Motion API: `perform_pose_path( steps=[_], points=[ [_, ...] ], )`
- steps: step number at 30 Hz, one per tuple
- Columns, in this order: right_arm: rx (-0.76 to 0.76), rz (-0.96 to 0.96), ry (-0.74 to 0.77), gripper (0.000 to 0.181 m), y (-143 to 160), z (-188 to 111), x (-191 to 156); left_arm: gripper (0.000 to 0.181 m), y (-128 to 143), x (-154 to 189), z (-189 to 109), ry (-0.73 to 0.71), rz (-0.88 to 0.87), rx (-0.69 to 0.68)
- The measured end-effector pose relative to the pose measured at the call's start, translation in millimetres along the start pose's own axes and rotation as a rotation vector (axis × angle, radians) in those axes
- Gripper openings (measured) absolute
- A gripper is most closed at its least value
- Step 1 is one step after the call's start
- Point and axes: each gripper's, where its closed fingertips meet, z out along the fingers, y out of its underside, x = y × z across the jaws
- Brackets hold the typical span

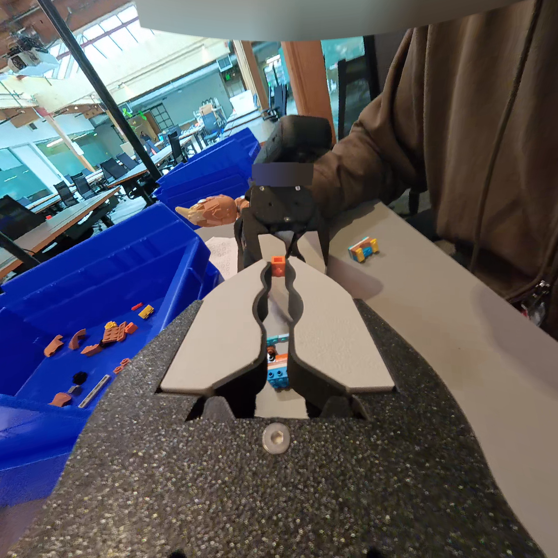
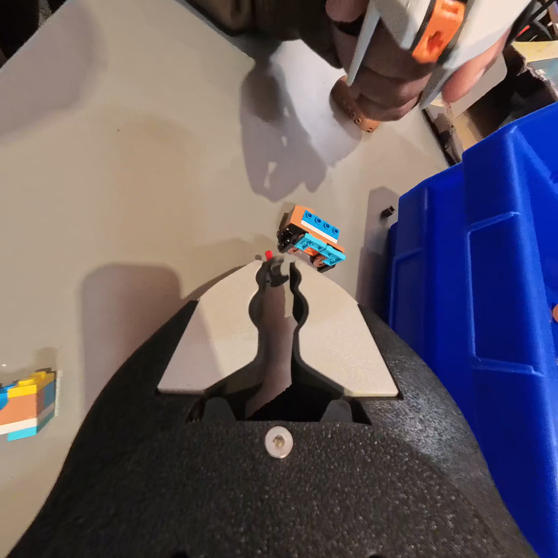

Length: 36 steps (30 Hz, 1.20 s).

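Pinching an orange brick [image 1: 278,265], your left gripper [image 1: 278,263] shows blue bins [image 1: 99,280] at 9 o'clock. Only your right view shows its gripper [image 2: 275,267] clamped on a small black piece [image 2: 274,273], partly hidden, beside a blue-and-orange brick assembly [image 2: 314,237] on the grey table [image 2: 136,181].

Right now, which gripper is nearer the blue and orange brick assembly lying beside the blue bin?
Right. The right gripper, pinching a small black piece, has its tips just short of the brick assembly. The left gripper, clamped on an orange brick, sits farther away.
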Motion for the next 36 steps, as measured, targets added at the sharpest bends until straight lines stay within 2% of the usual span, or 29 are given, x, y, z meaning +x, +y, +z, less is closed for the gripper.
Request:
perform_pose_path(
  steps=[4,8,10,13,15,16,19,22,26,30,32,36],
  points=[
    [0.026,-0.005,0.035,0.018,-5.3,-4.5,5.4,0.008,-6.8,-1.7,-1.9,0.007,-0.042,0.057],
    [0.048,-0.011,0.072,0.018,-10.5,-9.4,11.4,0.008,-5.8,-10.4,-2.3,-0.05,-0.038,0.041],
    [0.03,-0.013,0.076,0.018,-8.3,-9.0,12.0,0.008,-8.3,-31.9,-5.9,-0.208,-0.006,0.028],
    [-0.011,-0.021,0.079,0.017,-2.6,-4.1,11.6,0.008,-17.4,-77.7,-22.3,-0.565,0.055,0.005],
    [-0.027,-0.028,0.075,0.017,-0.8,-0.8,10.1,0.008,-6.3,-109.9,-39.5,-0.835,0.004,-0.121],
    [-0.031,-0.029,0.074,0.017,-0.7,0.3,9.6,0.008,1.4,-116.6,-42.8,-0.899,-0.012,-0.196],
    [-0.032,-0.03,0.071,0.017,-1.7,1.4,8.8,0.018,16.0,-119.0,-38.2,-0.945,0.056,-0.359],
    [-0.032,-0.021,0.07,0.017,-0.8,1.3,9.4,0.031,28.1,-121.1,-39.1,-0.969,0.064,-0.447],
    [-0.049,-0.002,0.074,0.017,4.1,-1.0,12.6,0.035,23.6,-117.4,-38.0,-0.912,0.031,-0.377],
    [-0.063,0.066,0.022,0.017,9.6,-8.1,11.2,0.035,9.9,-93.5,-22.1,-0.682,0.034,-0.257],
    [-0.052,0.111,0.006,0.019,9.7,-10.7,11.9,0.035,13.1,-85.7,-21.4,-0.601,0.02,-0.289],
    [-0.024,0.226,-0.022,0.022,7.5,-7.5,13.2,0.033,10.4,-74.8,-16.6,-0.525,0.045,-0.294]
  ],
)
